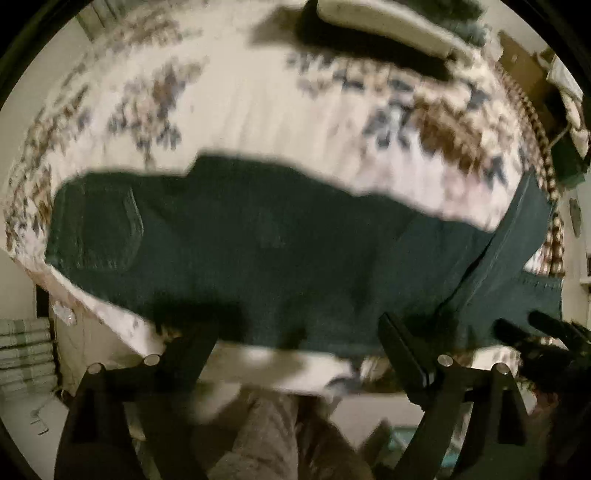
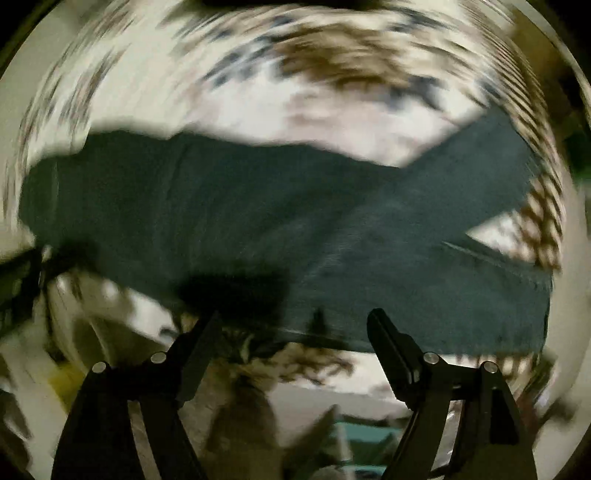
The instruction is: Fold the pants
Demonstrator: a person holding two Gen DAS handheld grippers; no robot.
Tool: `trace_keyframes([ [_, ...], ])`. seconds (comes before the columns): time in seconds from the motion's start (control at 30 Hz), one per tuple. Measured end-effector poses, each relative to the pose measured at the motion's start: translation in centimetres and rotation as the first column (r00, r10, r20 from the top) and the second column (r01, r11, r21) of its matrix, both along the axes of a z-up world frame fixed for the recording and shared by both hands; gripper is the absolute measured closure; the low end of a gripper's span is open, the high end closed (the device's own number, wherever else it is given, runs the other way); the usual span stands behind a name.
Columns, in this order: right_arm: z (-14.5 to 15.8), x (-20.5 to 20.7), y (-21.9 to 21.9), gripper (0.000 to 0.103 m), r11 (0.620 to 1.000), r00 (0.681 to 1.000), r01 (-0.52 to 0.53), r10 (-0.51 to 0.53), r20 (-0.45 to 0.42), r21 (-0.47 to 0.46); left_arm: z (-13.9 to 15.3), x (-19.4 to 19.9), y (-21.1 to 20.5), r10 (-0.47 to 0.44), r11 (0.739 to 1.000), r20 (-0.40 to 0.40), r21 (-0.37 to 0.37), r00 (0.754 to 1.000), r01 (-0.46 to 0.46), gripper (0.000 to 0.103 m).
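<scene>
Pants (image 1: 240, 251): flat on bedspread (image 1: 240, 103), just beyond both jaws.
Left gripper (image 1: 295, 332): wide, empty.
Right gripper (image 2: 295, 325): wide, empty.

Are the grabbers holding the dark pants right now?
No. The left gripper and right gripper are both open above the pants; nothing is held.

A floral bedspread (image 1: 258, 103) in cream, brown and blue is seen spread over the bed. A pale pillow (image 1: 388, 26) is spotted up at 12 o'clock, and stacked striped fabric (image 1: 26, 347) at 8 o'clock, pretty blurry.
</scene>
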State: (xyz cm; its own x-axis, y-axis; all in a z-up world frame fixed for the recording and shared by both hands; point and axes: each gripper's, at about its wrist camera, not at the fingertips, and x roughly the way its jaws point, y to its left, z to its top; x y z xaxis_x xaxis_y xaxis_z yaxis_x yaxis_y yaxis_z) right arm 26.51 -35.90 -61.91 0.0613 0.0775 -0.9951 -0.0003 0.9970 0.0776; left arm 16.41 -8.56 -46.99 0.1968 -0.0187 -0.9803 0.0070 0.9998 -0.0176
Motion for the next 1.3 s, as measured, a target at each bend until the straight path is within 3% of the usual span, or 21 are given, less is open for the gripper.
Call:
trace_keyframes([
  [0.13,1.5,1.6,-6.7,0.02,0.972,0.971,0.234,-0.233,0.056,-0.019,-0.7,3.0,-2.8,-0.007,1.0,0.02,0.005,1.0,0.007,0.015],
  [0.3,0.3,7.6,-12.8,0.02,0.912,0.913,0.404,-0.397,0.092,-0.071,-2.2,6.7,-6.6,-0.022,1.0,0.031,0.016,0.999,0.022,0.015],
  [0.43,-1.3,12.8,-14.6,0.02,0.89,0.894,0.445,-0.434,0.113,-0.1,-3.4,9.1,-8.8,-0.042,0.998,0.037,0.047,0.998,0.041,0.015],
  [0.63,-3.7,17.1,-14.3,0.02,0.88,0.889,0.457,-0.447,0.099,-0.131,-5.0,11.3,-10.6,-0.068,0.992,0.032,0.111,0.997,0.064,0.015],
  [0.7,-4.6,17.4,-13.9,0.032,0.88,0.894,0.448,-0.442,0.075,-0.159,-5.2,11.4,-10.7,-0.073,0.991,0.023,0.118,0.997,0.07,0.015],
  [0.77,-4.4,16.8,-13.4,0.069,0.877,0.896,0.443,-0.435,0.085,-0.187,-5.1,11.1,-10.8,-0.088,0.989,0.017,0.119,0.996,0.085,0.015],
  [0.8,-4.0,16.1,-13.3,0.078,0.876,0.894,0.447,-0.437,0.096,-0.182,-4.9,10.9,-10.8,-0.094,0.989,0.013,0.117,0.995,0.092,0.015],
  [0.83,-3.2,15.1,-13.3,0.094,0.869,0.882,0.471,-0.459,0.11,-0.149,-4.7,10.6,-10.9,-0.101,0.989,0.01,0.114,0.995,0.099,0.015],
  [0.97,0.4,9.2,-14.8,0.097,0.815,0.811,0.575,-0.557,0.175,-0.071,-3.9,8.6,-11.6,-0.128,0.988,-0.021,0.084,0.992,0.13,0.015],
  [1.1,2.8,0.8,-18.0,0.097,0.72,0.709,0.694,-0.685,0.168,0.001,-3.8,6.3,-12.5,-0.153,0.986,-0.055,0.053,0.987,0.156,0.015],
  [1.2,1.0,-3.4,-22.1,0.096,0.664,0.657,0.747,-0.745,0.117,0.035,-4.8,4.8,-13.3,-0.174,0.983,-0.088,0.05,0.981,0.179,0.015],
  [1.3,-3.6,-6.3,-25.9,0.079,0.612,0.618,0.784,-0.785,-0.046,0.101,-6.0,3.8,-14.1,-0.19,0.979,-0.118,0.047,0.975,0.197,0.015],
])
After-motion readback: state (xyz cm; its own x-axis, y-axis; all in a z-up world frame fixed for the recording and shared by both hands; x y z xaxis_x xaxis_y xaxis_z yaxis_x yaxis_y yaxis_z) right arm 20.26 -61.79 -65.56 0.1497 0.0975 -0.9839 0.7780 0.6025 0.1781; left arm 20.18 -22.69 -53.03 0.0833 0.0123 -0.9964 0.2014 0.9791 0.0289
